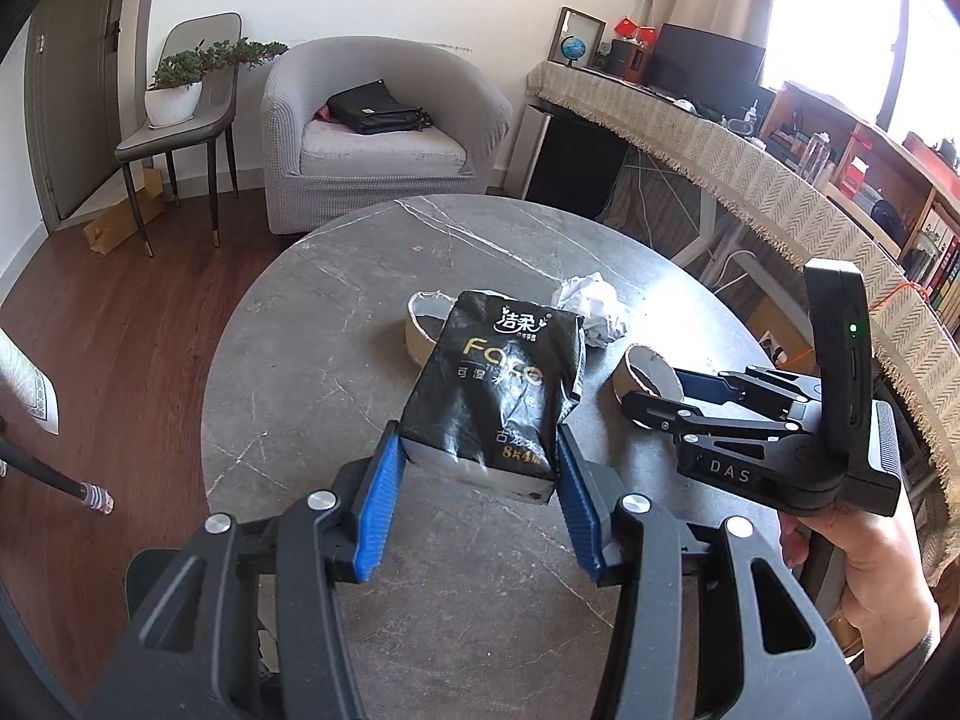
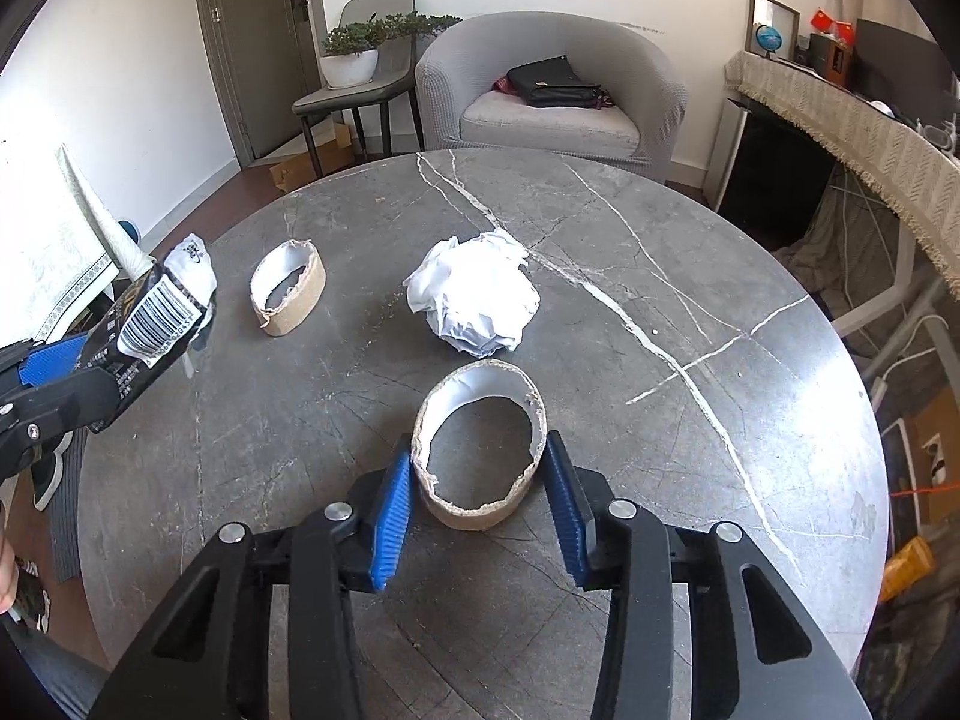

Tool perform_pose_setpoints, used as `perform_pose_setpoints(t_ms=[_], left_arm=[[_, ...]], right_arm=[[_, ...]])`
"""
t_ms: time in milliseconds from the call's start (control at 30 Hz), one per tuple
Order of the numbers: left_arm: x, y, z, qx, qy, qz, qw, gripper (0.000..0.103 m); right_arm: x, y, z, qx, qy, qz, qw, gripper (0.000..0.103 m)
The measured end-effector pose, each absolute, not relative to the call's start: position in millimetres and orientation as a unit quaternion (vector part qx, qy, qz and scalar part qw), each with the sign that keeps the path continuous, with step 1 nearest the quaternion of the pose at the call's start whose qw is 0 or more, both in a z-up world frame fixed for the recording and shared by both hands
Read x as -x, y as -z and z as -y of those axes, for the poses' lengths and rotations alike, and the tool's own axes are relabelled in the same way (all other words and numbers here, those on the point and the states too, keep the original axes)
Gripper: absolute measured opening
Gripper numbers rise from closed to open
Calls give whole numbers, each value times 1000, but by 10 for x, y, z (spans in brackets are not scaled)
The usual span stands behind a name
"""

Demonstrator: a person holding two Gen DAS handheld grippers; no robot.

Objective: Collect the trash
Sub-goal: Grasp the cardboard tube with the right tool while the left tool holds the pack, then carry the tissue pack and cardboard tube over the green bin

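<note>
right gripper (image 2: 480,480) straddles the near cardboard ring (image 2: 480,450) on the round table (image 2: 750,420), blue pads at its left and right walls (the left pad looks in contact, the right one i cannot tell). ring lies directly ahead, hole up, long axis across the jaws. left gripper (image 1: 477,468) is clamped on the black tissue pack (image 1: 498,396), lifted off the table, so the right is nearer.

"Face" on tissue pack (image 1: 498,396); "DAS" on right gripper (image 1: 651,402)
</note>
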State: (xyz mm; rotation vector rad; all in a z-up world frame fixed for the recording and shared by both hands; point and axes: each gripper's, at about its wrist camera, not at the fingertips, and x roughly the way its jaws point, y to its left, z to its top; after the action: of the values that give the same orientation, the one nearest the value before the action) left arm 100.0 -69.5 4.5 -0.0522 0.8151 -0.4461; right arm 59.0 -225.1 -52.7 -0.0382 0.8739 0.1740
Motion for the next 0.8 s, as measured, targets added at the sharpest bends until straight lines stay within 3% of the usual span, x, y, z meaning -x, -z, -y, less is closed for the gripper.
perform_pose_setpoints(t_ms=[500, 800], left_arm=[[-767, -54, 51, 25, 158, -399, 903, 52], [-660, 224, -506, 43, 104, -427, 897, 52]], right_arm=[[-314, 75, 1666, 52, -154, -383, 909, 42], [-224, -78, 1239, 64, -198, -373, 904, 42]])
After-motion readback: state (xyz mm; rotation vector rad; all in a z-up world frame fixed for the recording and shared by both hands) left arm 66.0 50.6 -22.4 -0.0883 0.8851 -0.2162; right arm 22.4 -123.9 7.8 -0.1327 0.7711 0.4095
